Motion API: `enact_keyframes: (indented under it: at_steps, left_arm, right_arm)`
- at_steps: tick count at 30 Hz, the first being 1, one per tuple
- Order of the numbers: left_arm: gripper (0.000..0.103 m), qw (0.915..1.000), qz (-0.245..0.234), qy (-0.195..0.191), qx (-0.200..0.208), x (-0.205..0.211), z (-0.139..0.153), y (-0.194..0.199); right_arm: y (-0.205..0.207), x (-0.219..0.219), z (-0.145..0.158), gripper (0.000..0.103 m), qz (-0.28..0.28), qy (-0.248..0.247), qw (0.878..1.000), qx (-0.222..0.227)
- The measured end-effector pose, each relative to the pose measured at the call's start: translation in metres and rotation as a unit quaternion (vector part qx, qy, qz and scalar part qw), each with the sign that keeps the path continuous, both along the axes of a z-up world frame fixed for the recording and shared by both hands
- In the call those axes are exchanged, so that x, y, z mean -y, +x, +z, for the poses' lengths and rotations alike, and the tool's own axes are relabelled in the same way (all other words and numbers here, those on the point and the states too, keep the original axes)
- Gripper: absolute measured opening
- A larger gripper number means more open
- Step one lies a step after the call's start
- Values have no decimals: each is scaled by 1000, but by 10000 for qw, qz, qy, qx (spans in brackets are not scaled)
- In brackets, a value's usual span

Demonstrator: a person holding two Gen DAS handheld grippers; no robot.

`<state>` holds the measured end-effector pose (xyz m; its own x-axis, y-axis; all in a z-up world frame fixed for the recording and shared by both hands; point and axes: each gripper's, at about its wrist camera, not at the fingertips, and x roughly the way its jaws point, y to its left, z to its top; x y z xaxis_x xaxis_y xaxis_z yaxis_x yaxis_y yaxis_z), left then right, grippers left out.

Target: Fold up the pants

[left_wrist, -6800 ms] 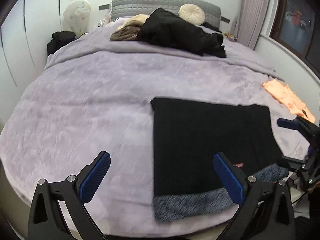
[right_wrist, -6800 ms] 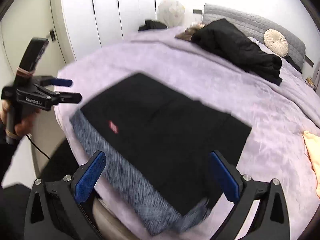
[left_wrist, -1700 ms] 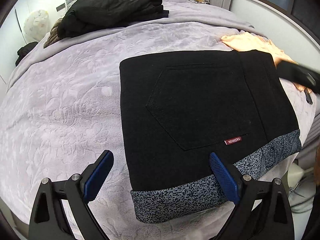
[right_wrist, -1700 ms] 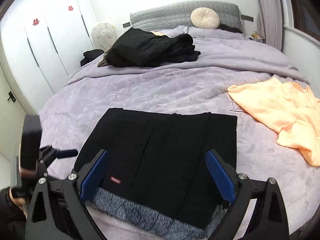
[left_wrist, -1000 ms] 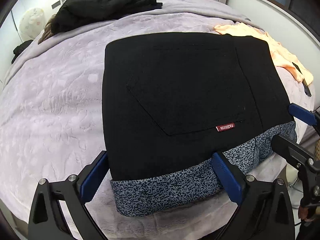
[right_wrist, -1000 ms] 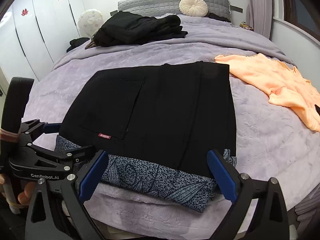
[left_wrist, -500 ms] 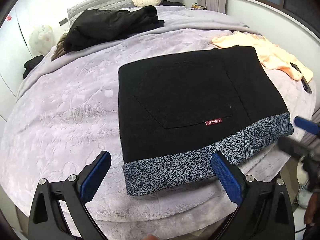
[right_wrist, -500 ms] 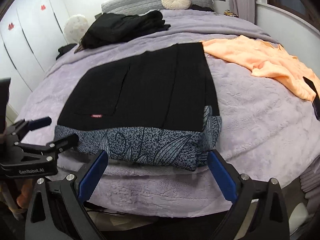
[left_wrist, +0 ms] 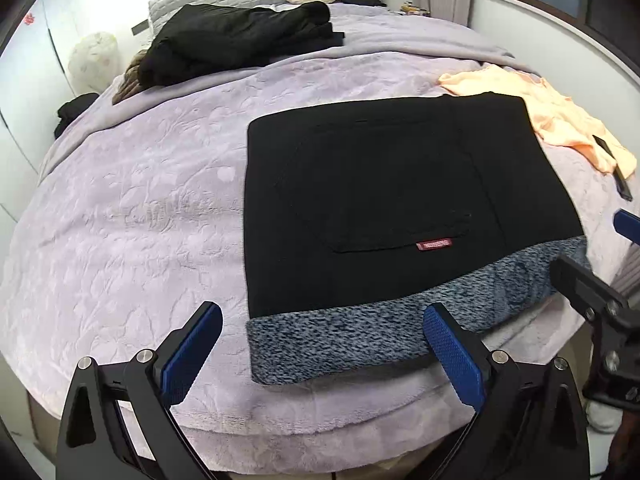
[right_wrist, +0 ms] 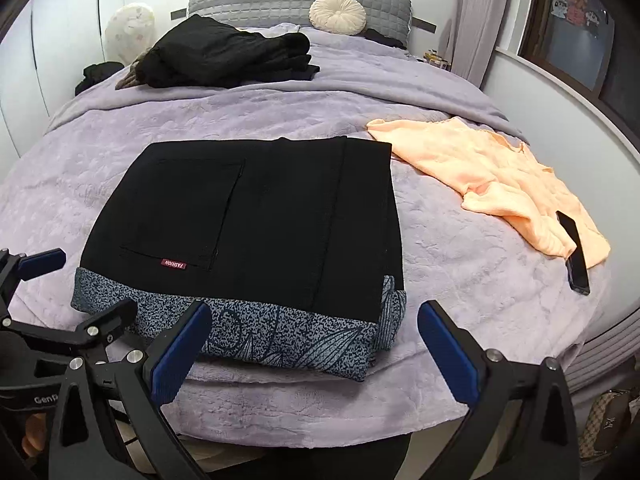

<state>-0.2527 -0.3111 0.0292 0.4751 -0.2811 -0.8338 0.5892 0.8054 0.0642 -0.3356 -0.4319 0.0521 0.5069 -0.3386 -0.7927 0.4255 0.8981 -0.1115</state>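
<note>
The black pants (left_wrist: 384, 200) lie folded into a flat rectangle on the bed (left_wrist: 128, 216), which is covered with a lilac blanket. In the left wrist view they fill the centre and right of the frame; in the right wrist view they sit in the centre, a little to the left. Their patterned grey-blue waistband (right_wrist: 256, 332) runs along the edge nearest to the cameras, close to the foot of the bed. A back pocket faces up, and a small red label (right_wrist: 173, 263) is sewn at its lower corner.

The left gripper (left_wrist: 320, 344) is at the bottom of its own frame, with its two blue pads wide apart and nothing between them. It hangs just in front of the waistband and does not touch the cloth. The right gripper (right_wrist: 312, 340) is at the bottom of its frame, also spread wide and empty, near the right end of the waistband. Each gripper also shows at the side edge of the other view.

An orange garment (right_wrist: 488, 176) lies crumpled on the blanket at the right of the frame, just beside the far corner of the pants. A dark phone (right_wrist: 574, 252) rests partly on its lower edge. In the upper part of the frame there is a pile of black clothes (right_wrist: 224, 56), and a round cream cushion (right_wrist: 338, 14) leans on the grey headboard.
</note>
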Motion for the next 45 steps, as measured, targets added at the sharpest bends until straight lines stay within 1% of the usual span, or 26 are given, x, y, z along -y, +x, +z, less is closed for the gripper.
enact_keyframes:
  at_steps: [4, 9, 23, 45]
  left_arm:
    - [101, 10000, -2, 21, 4, 1, -3, 1]
    - [101, 10000, -20, 10, -50, -1, -4, 2]
    - [101, 9998, -27, -27, -192, -2, -8, 4]
    - [101, 9998, -33, -18, -210, -4, -8, 4]
  right_arm:
    - [0, -1, -9, 103, 69, 276, 9996, -83]
    - [2, -4, -14, 103, 57, 348, 9993, -149]
    - [4, -3, -15, 103, 56, 331, 9992, -197]
    - [4, -6, -17, 103, 56, 316, 9991, -285]
